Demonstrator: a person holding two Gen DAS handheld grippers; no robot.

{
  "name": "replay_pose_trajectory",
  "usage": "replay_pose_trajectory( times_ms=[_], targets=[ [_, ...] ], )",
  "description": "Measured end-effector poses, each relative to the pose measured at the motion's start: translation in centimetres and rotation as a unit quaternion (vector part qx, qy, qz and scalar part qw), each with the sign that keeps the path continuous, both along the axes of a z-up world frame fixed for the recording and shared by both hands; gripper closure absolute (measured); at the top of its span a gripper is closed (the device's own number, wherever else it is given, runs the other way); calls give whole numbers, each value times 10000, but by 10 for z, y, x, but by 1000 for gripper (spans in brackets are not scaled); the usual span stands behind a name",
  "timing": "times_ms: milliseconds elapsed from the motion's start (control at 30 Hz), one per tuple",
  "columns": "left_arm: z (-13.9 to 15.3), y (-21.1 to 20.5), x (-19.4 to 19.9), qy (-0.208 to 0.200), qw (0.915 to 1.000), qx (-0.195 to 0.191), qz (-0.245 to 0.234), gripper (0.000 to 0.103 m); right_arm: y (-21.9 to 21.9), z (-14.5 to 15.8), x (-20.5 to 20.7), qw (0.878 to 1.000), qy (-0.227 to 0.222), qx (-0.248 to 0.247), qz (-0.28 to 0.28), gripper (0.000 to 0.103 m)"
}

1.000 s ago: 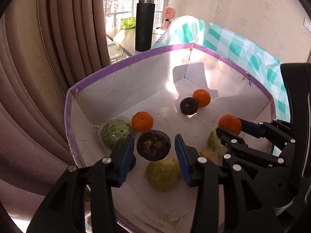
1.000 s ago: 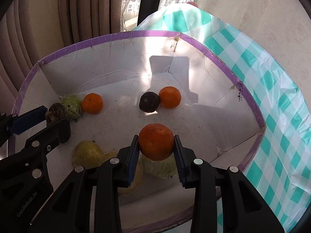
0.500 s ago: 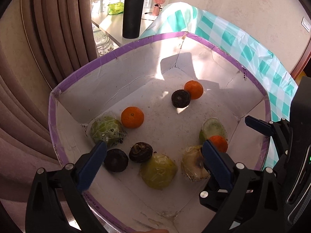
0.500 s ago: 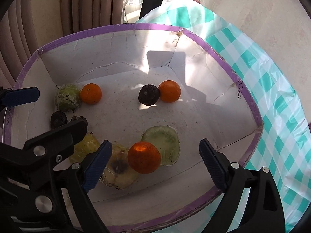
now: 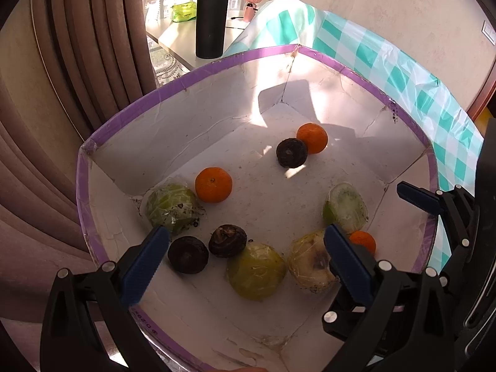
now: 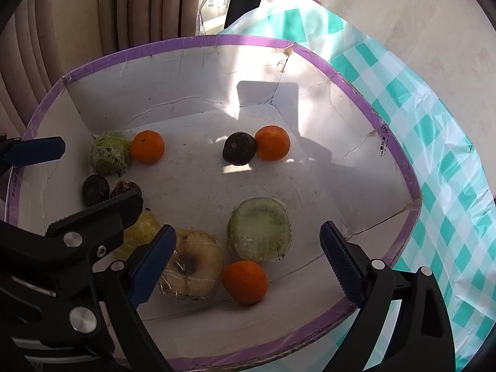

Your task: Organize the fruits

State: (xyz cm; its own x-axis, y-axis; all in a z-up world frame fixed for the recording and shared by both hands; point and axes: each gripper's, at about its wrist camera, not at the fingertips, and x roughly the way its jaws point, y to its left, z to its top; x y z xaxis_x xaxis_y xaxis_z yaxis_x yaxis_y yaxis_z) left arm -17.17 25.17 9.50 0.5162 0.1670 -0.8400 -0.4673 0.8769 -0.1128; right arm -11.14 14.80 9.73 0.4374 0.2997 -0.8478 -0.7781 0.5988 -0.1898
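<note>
A white box with a purple rim (image 5: 217,65) (image 6: 198,42) holds the fruit. Three oranges lie in it: one far (image 5: 312,138) (image 6: 272,142), one at the left (image 5: 214,185) (image 6: 147,146), one near the front (image 6: 245,282) (image 5: 362,241). Dark round fruits lie in the middle (image 5: 291,152) (image 6: 239,148) and at the near left (image 5: 187,254) (image 5: 228,241). Several wrapped green and yellow fruits (image 5: 172,206) (image 5: 255,271) (image 6: 260,231) (image 6: 192,268) lie around. My left gripper (image 5: 245,263) is open and empty above the box. My right gripper (image 6: 248,263) is open and empty over the front orange.
A teal checked cloth (image 5: 403,71) (image 6: 449,161) covers the surface under and to the right of the box. Brown curtains (image 5: 62,77) hang at the left. A black flask (image 5: 212,12) stands on a table behind the box.
Both grippers have opened and drawn back. The left let go of a dark fruit, the right let go of an orange. Both fruits now lie in the box.
</note>
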Motion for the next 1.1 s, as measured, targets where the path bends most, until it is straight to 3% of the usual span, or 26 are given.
replay_pose_trajectory(
  times_ms=[1100],
  targets=[
    [-3,-1,1,76,9999,65,5,2,1,1,0,10000,-7,56,-24,13]
  ],
)
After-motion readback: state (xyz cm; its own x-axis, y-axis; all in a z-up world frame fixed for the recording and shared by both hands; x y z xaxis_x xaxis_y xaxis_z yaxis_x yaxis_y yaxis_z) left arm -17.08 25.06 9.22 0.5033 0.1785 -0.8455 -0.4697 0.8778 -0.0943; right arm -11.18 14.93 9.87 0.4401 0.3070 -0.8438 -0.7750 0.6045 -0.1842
